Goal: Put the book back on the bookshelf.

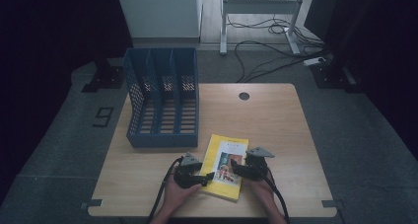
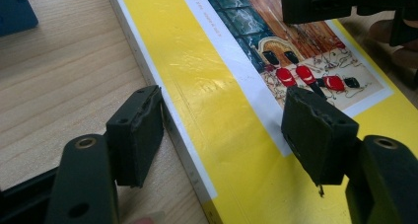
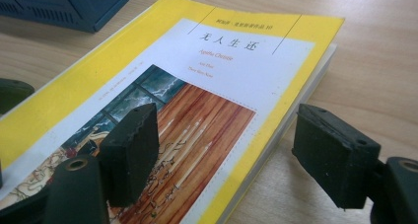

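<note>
Two grippers, left [image 1: 209, 176] and right [image 1: 235, 168], gape astride the book [image 1: 227, 166] (reading "Agatha Christie").

Both handheld grippers were matte black, the left gripper [image 1: 207, 176] and the right gripper [image 1: 235, 168] each capped by a grey three-cornered plate. Thick black cables [image 1: 160, 197] trailed back off them. Up close, blocky black rubber pads [image 2: 135, 135] showed ridged faces, with brass-ringed screw holes [image 2: 85, 143] on the fingers behind.
</note>
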Demonstrator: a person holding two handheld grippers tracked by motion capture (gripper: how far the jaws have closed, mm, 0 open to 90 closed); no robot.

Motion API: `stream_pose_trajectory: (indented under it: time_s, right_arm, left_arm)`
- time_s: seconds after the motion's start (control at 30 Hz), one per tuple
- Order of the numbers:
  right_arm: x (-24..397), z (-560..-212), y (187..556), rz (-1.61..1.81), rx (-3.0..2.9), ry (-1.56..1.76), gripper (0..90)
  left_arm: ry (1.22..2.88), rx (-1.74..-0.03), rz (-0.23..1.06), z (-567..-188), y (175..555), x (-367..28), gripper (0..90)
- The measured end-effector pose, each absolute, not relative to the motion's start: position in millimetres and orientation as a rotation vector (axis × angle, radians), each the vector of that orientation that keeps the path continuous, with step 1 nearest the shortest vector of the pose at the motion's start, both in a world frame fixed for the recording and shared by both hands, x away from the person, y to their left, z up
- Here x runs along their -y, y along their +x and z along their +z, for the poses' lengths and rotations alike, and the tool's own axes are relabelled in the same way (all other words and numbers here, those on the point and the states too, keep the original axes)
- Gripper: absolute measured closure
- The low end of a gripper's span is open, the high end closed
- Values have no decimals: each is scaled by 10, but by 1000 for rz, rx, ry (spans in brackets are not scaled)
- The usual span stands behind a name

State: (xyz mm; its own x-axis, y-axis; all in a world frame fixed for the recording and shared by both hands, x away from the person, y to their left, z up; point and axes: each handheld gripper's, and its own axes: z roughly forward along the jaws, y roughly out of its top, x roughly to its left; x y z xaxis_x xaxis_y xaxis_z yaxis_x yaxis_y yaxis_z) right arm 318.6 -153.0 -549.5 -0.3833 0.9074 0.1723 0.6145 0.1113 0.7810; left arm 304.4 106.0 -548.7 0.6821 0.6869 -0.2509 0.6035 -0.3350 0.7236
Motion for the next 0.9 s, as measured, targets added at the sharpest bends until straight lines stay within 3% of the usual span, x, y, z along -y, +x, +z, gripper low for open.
stream_pose_trajectory:
  time_s: [0.23,0.9]
  right_arm:
    - [1534,-5521,3212,1187,-2065,1531,214]
    - [1521,-5253,3075,1418,-2032,1412,370]
  left_arm:
    - [2045,-992,125,-5487,3044,-1060,322]
    - [2043,-991,121,-5487,3047,-1064,322]
